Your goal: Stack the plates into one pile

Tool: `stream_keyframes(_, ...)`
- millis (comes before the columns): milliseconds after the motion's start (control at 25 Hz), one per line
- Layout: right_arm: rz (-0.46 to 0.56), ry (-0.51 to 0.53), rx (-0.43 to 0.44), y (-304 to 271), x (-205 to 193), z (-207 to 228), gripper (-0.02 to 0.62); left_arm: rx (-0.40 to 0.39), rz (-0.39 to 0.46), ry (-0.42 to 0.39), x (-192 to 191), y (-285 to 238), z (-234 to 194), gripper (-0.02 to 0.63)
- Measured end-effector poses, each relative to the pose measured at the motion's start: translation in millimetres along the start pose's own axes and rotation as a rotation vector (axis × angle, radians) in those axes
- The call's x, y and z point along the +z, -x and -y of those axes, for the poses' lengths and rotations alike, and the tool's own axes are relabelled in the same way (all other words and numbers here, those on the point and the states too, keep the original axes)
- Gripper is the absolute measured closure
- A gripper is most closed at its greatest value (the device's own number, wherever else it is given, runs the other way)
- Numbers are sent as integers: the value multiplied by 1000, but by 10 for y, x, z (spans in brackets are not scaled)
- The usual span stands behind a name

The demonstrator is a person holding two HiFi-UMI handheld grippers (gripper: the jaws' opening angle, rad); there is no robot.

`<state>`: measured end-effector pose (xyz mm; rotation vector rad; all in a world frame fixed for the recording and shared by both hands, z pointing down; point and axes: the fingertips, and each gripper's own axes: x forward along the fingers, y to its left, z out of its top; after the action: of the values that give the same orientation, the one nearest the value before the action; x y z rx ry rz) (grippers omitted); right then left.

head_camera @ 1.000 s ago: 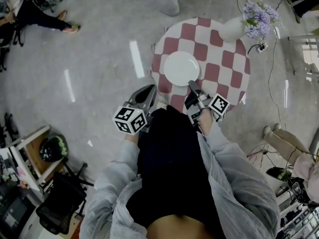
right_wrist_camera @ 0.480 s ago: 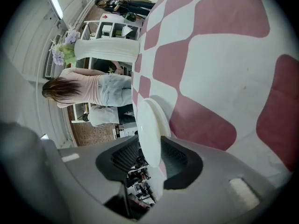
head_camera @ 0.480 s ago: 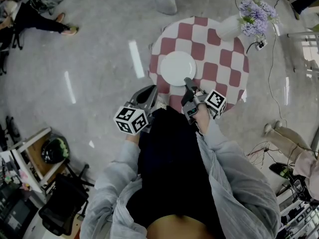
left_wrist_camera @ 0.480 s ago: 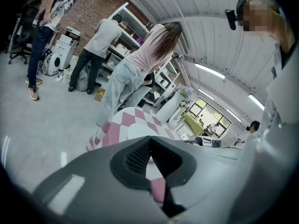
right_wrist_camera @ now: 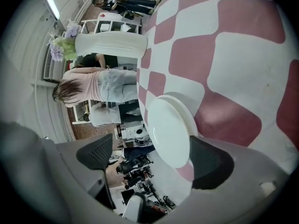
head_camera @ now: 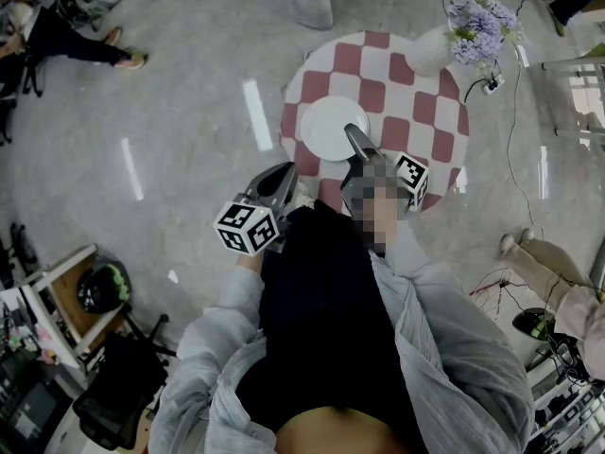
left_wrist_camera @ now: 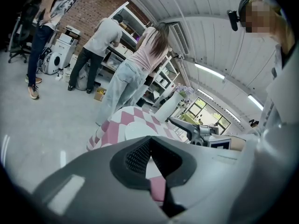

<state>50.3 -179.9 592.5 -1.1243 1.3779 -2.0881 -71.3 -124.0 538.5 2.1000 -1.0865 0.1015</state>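
Note:
A pile of white plates point(head_camera: 328, 128) lies on the round red-and-white checked table point(head_camera: 416, 112), on its left half. My right gripper point(head_camera: 356, 145) reaches over the pile's near rim. In the right gripper view the top plate point(right_wrist_camera: 170, 129) sits between the dark pads point(right_wrist_camera: 210, 164), which stand wide apart and off it; these jaws have just been opening. My left gripper point(head_camera: 274, 185) hangs off the table's near left edge, shut and empty. The left gripper view shows the plates point(left_wrist_camera: 140, 130) and the right gripper point(left_wrist_camera: 189, 127) beyond its closed tips.
A white vase point(head_camera: 430, 55) with purple flowers point(head_camera: 477, 22) stands at the table's far right. People stand just beyond the table point(left_wrist_camera: 126, 78), and another person's feet point(head_camera: 529, 253) are on the floor at right. A cable runs past the table's right side.
The right gripper has moved from the pile's near rim further over the plates. Its jaws now stand open. The left gripper has stayed put.

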Motion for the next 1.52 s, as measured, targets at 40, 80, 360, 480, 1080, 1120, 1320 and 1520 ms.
stream_keyframes(40, -2, 0, -4, -18, 10, -20, 73, 0, 1, -1, 3, -1, 2, 595)
stream_keyframes(80, 1, -2, -10, -32, 26, -37, 58, 1, 2, -2, 8, -2, 2, 595)
stream_keyframes(360, 3, -18, -121, -16, 197, 138, 3, -4, 26, -10, 92, 7, 23, 595)
stream_keyframes(480, -3, -21, -160, 37, 199, 163, 3, -12, 35, -16, 137, 21, 52, 595)
stream_keyframes(1080, -9, 246, 52, 635, -129, -591, 5, -80, 39, -143, 348, 269, 326, 596)
stream_keyframes(1120, -1, 273, 65, 707, -147, -629, 6, -86, 41, -157, 366, 301, 357, 597)
stream_keyframes(1320, 82, 453, 89, 1090, -249, -808, 9, -131, 59, -198, 466, 494, 539, 597)
stream_keyframes(1520, 177, 626, 105, 1422, -386, -948, 58, -179, 56, -276, 472, 644, 691, 597)
